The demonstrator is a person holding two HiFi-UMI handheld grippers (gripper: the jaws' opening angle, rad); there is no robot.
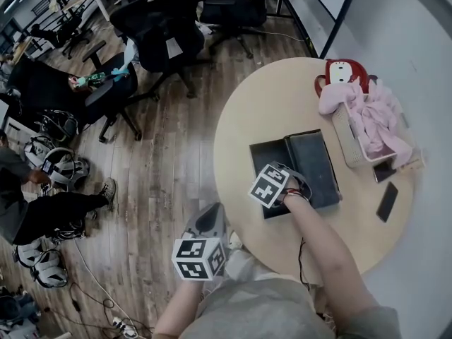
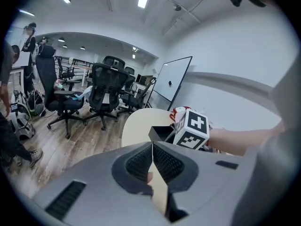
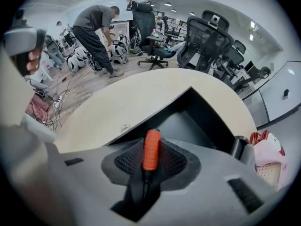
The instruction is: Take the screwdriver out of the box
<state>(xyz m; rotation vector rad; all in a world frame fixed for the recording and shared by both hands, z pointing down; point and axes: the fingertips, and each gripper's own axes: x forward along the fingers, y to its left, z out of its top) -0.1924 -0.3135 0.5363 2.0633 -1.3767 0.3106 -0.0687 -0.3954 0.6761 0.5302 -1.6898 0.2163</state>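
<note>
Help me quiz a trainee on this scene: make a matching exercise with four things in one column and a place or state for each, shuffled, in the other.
Things:
1. screwdriver
2. left gripper
3. box
4. phone

Place or state:
a. lying flat on the table, near its right edge
b. open, on the table
c. clamped between the jaws of the right gripper
d. shut, holding nothing

Pairs: 1-c, 2-d, 3-b, 4-a
</note>
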